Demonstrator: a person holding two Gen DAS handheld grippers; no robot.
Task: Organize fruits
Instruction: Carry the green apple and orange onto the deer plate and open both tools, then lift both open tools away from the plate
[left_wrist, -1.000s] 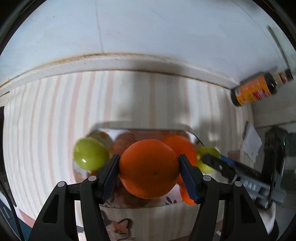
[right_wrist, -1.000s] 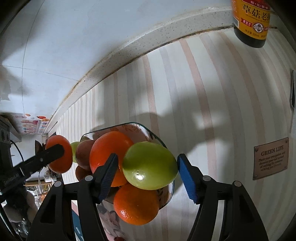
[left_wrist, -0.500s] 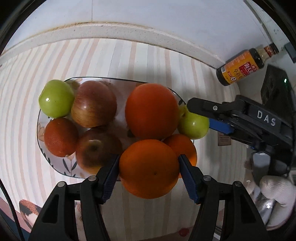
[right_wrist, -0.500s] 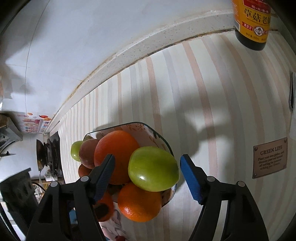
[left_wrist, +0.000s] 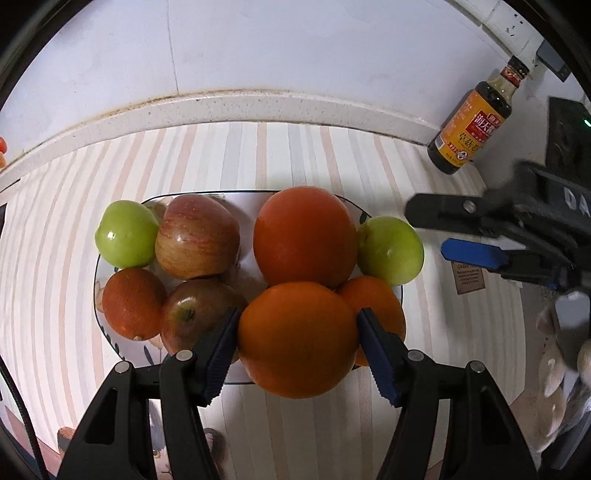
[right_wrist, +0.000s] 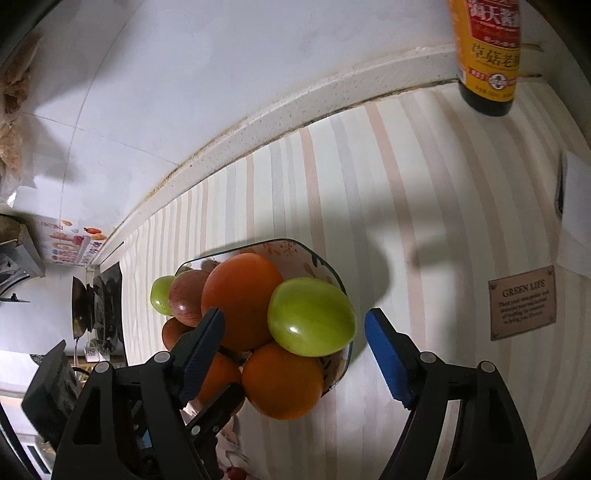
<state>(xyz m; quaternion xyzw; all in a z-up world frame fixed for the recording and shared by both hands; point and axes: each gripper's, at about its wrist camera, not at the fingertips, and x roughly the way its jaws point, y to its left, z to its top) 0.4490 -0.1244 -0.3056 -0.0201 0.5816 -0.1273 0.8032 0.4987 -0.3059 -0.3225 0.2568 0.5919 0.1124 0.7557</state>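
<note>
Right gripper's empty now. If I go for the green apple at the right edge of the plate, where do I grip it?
Grip the green apple across its widest middle, coming from above. It sits high on the pile at the plate rim; its right flank is bare, while the big orange crowds its left, so one finger must slip between them. The right gripper is opening, pads off the apple.

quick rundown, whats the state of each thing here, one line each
left gripper: shut on an orange
held orange: clamped between the pads, over the near edge of the plate
right gripper: jaws opening, pads clear of the green apple
green apple: resting on the plate's right edge, free
plate: piled with fruit
sauce bottle: upright, cap on
</note>
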